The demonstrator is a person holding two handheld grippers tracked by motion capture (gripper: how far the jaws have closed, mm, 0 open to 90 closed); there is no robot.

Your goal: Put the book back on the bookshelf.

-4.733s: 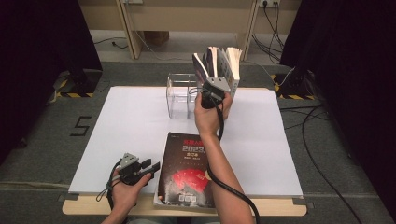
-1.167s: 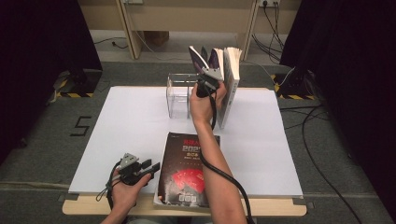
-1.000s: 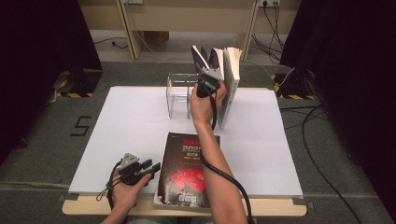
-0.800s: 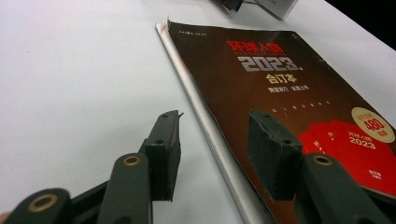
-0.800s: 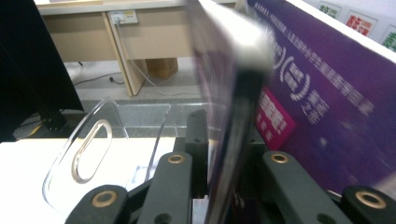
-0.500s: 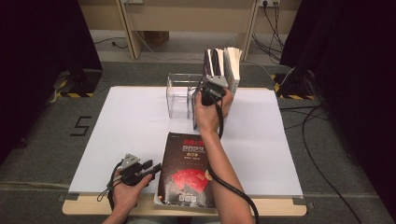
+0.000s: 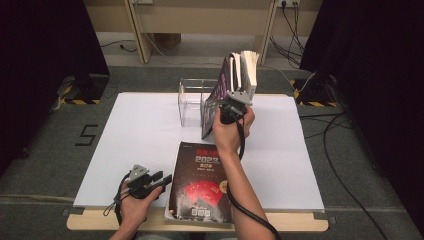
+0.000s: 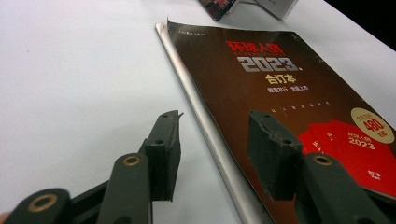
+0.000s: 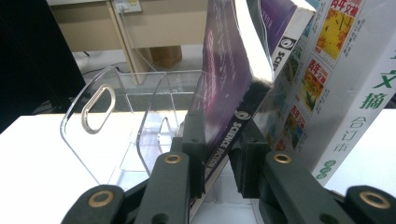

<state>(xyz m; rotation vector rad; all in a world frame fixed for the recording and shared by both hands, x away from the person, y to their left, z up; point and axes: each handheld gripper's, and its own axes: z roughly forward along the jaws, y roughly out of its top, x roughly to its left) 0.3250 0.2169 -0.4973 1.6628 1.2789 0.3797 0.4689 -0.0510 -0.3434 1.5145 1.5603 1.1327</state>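
Thick purple-covered book w/ white "SCIENCE FICTION" lettering on its spine [image 9: 232,100] stands tilted at centre of the right gripper view, its top leaning toward upper right of frame; in the high view it [image 7: 220,95] sits upper centre, at the rear of the white tabletop [image 7: 125,135]. Right gripper [image 9: 217,154] comes up from bottom centre with the lower spine edge between its jaws: left pad lies on the purple cover, right pad beside the spine, so it's grasping the book, and the jaws have just been closing a bit on it. In the high view that gripper [image 7: 231,101] is just right of the book's lower half.

Directly right of the purple book: a row of upright white-spined magazines w/ yellow cover pics [image 9: 322,70], which it leans toward. To its left, a clear acrylic book rack w/ an oval handle slot [image 9: 100,112], near, dividers bare.

Lower centre of the high view: dark brown-red "2023" magazine [image 7: 202,182] lying flat. Left gripper [image 8: 212,144] rests at its left edge, jaws apart, released, straddling the spine edge w/o squeezing it.
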